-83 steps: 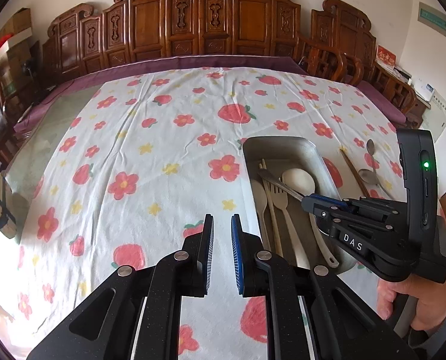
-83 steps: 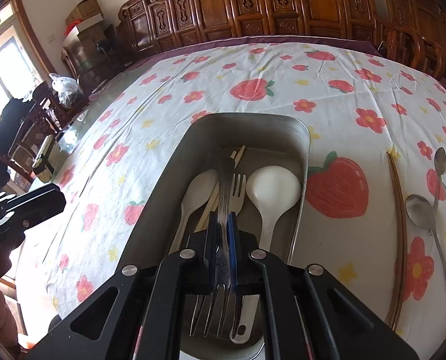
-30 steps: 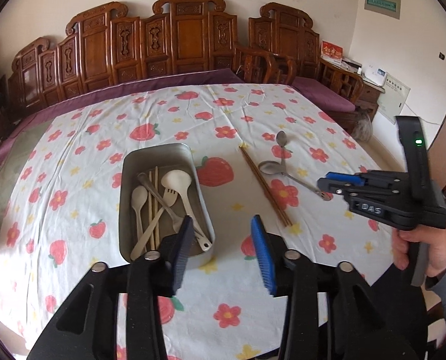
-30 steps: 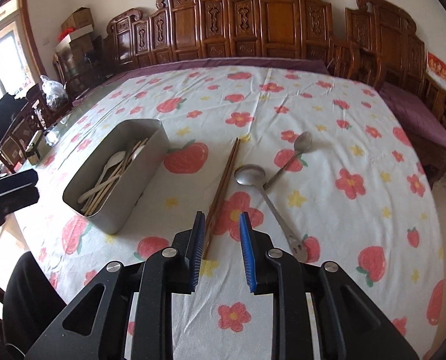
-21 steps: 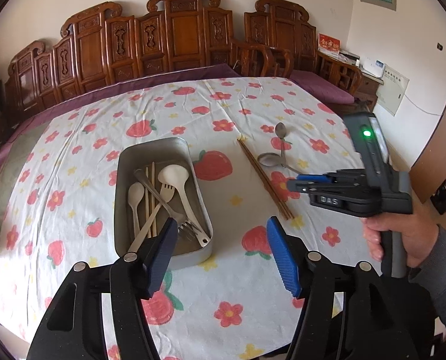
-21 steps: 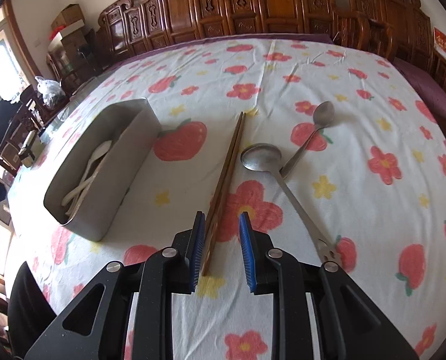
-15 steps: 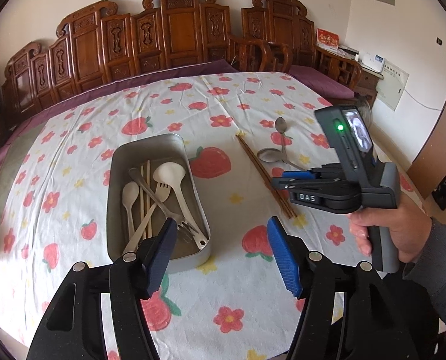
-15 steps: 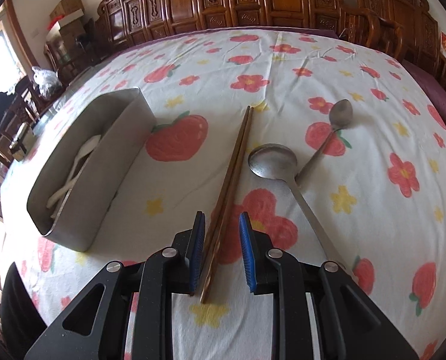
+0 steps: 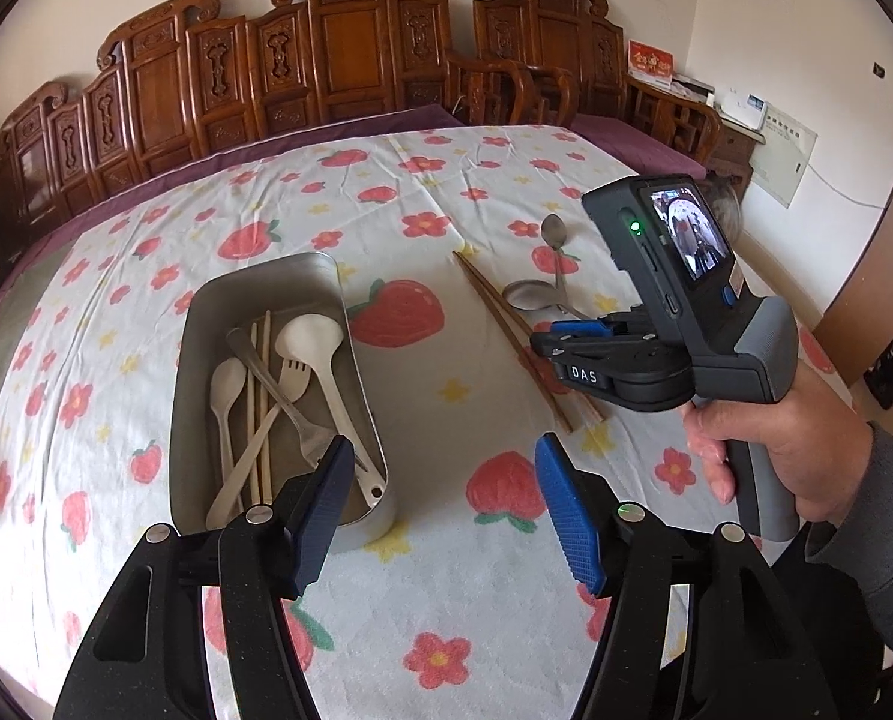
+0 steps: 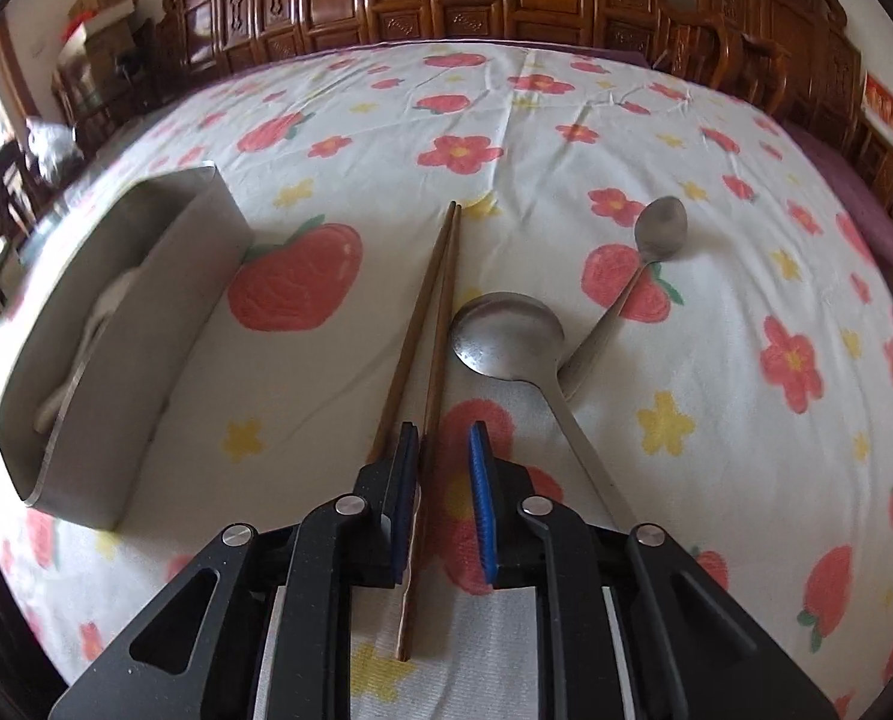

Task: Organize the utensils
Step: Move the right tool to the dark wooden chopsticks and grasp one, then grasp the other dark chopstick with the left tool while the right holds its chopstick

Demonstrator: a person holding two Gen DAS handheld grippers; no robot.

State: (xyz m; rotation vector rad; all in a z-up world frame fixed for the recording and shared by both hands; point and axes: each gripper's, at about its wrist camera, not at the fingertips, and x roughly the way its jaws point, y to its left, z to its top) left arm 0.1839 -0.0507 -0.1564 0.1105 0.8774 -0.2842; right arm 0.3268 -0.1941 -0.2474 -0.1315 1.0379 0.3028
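Observation:
Two brown chopsticks [image 10: 440,282] lie side by side on the flowered cloth. My right gripper [image 10: 443,444] is low over their near ends, jaws closing. One stick runs between the pads, close to the left pad; the right pad is still clear of it. The other stick passes under the left finger. In the left wrist view the right gripper [image 9: 539,343] hovers over the chopsticks [image 9: 494,306]. My left gripper [image 9: 443,501] hangs open and empty near the metal tin [image 9: 278,276]. The tin holds pale spoons, a pale fork, light chopsticks and a metal fork.
A large metal spoon [image 10: 506,330] and a small one [image 10: 662,222] lie crossed just right of the chopsticks. The tin [image 10: 122,324] stands to their left. A hand [image 9: 764,438] holds the right gripper. Carved wooden chairs [image 9: 350,60] line the table's far side.
The metal fork once in my right gripper now lies in the tin. The right gripper has sunk onto the chopsticks' near ends and narrowed. The left gripper has opened wider.

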